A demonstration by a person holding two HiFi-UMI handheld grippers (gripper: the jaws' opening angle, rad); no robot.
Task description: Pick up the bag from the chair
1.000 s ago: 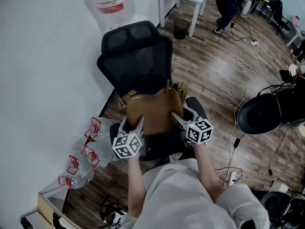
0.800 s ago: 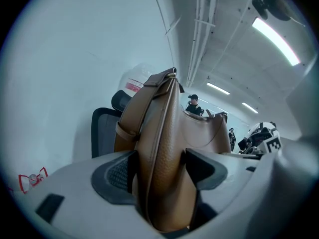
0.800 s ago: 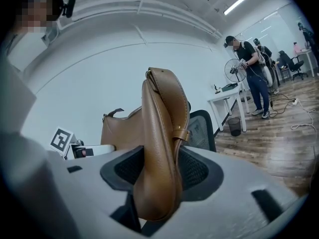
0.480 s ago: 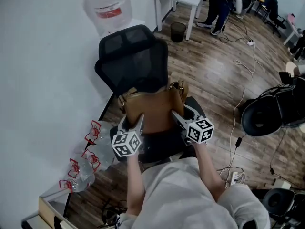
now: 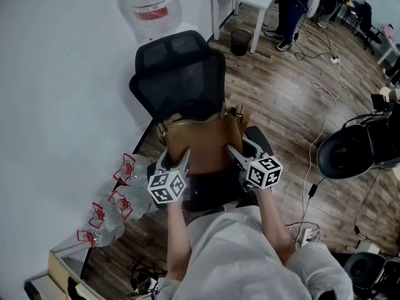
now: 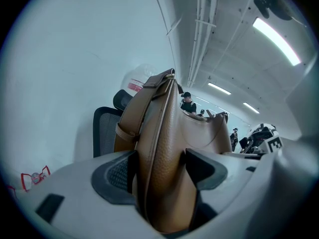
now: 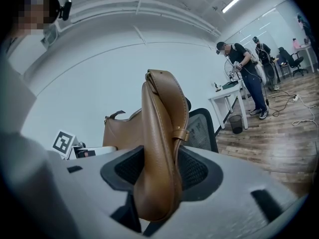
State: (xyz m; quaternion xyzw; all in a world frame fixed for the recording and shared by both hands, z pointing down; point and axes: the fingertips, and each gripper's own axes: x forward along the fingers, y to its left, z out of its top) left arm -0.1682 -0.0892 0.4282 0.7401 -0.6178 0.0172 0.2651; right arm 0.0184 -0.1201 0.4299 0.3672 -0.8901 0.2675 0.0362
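The tan leather bag (image 5: 201, 144) is standing upright over the seat of the black office chair (image 5: 181, 74), just in front of its mesh backrest. Whether its base is touching the seat is hard to tell. The left gripper (image 5: 175, 160) is clamping the bag's left end, pads pressing into the leather, and the right gripper (image 5: 240, 147) is pinching its right end.

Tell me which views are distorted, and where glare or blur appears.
Head view: even light, sharp, a pale sheen on the wood floor. Left gripper view: strong fisheye bend, black corners, the ceiling lamp burnt white. Right gripper view: same bend and corners, the bag sharp, little glare.
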